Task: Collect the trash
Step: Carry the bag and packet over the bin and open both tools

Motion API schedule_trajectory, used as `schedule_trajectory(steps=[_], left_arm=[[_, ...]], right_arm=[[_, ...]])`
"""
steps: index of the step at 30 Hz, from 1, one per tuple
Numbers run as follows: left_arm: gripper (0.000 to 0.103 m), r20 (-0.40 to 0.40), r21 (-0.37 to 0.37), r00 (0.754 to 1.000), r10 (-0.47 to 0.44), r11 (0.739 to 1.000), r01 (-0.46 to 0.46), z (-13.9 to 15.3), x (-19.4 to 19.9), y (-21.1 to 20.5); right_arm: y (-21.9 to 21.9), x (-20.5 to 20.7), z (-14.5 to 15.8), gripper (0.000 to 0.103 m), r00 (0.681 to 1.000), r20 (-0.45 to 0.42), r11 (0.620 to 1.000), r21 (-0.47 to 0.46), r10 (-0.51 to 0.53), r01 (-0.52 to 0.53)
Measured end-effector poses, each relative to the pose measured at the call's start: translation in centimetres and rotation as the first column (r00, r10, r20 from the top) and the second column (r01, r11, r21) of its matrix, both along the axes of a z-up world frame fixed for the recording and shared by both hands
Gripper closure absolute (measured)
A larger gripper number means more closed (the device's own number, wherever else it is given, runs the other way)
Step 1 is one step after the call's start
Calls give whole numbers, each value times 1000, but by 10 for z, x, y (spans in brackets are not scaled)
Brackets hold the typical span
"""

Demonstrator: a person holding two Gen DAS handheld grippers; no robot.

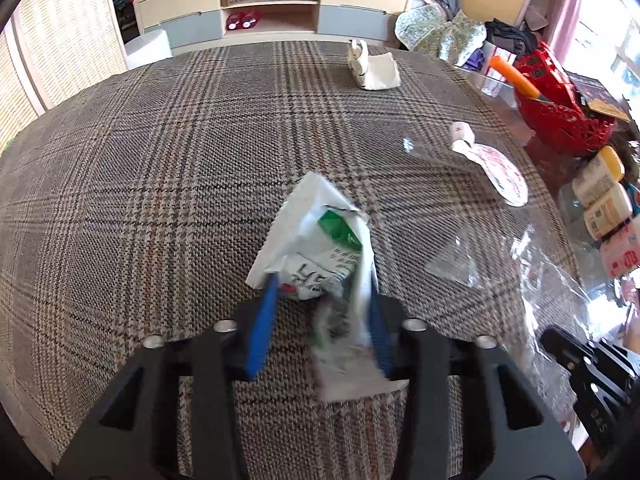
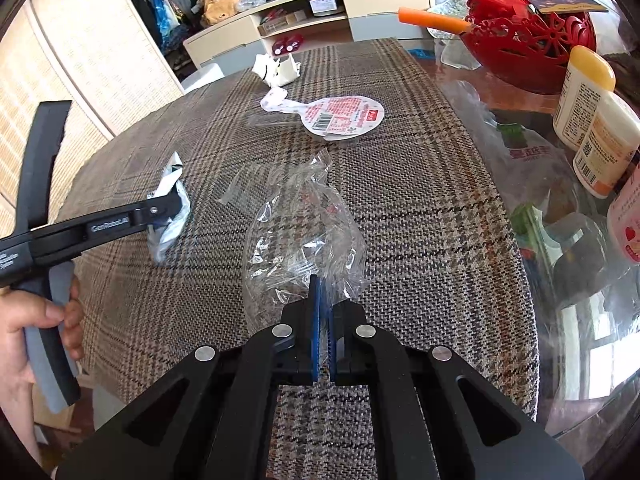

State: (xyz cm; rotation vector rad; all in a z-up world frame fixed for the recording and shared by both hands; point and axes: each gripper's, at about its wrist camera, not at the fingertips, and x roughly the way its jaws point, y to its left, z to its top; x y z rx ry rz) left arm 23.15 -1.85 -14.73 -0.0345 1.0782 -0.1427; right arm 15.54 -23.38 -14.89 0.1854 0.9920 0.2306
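Left claw (image 1: 320, 284): clenched on a torn white-and-green wrapper (image 1: 320, 240), held over the plaid counter (image 1: 160, 160). Right claw (image 2: 322, 300): pressed together on a crumpled clear plastic bag (image 2: 304, 224), which lies on the cloth. Farther along the counter: round printed lid (image 2: 340, 118), white crumpled paper (image 2: 278, 70). At the counter's right edge: red basket (image 2: 528, 44).

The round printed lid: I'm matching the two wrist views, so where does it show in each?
Left wrist: round printed lid at right of centre, on the plaid cloth.
Right wrist: upper centre, beyond the clear wrapper.
Shared landmark: red basket.
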Motion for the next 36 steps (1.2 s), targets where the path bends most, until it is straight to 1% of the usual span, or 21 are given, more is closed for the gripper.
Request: schedule_trajectory(steps=[3,4,7,12,16,19,21,25,29,31,36], left_arm=[[85,9,30,999,-31,999,30,3,-21,0],[85,11,28,999,-36,999,35,4,-28,2],[86,9,-16,999,-46,999,46,9,-56,10],[86,31,-41,997,-73,996,75,22,-114,14],[85,56,-74,995,-88,993,92,31,-169,14],[85,57,-106,993,-100,989,106,30,-208,12],[85,51,-125,993,-105,986,110,27,-227,12],[85,36,-143,993,-113,983,117,15,-267,11],[85,-7,-167,992,-126,978,123,-5,-291,6],[85,-33,-174,991,-130,977,122,-16,-298,4],[85,-101,-185,986,-134,976,114,-47,-301,-5]], right_arm=[[3,-10,1,98,1000,-10,1000,10,3,-2],[4,-14,3,99,1000,-10,1000,6,8,-7],[10,-35,8,99,1000,-6,1000,-4,24,-24],[12,-82,18,99,999,4,999,16,46,-46],[8,-123,25,99,998,6,998,38,57,-58],[5,-156,26,99,997,-2,996,45,71,-71],[3,-178,24,99,997,-12,996,44,78,-77],[3,-215,14,99,993,-50,994,31,103,-101],[6,-241,-8,99,988,-111,994,30,109,-106],[8,-246,-19,99,984,-141,994,39,106,-102],[16,-246,-47,99,979,-186,996,14,87,-86]])
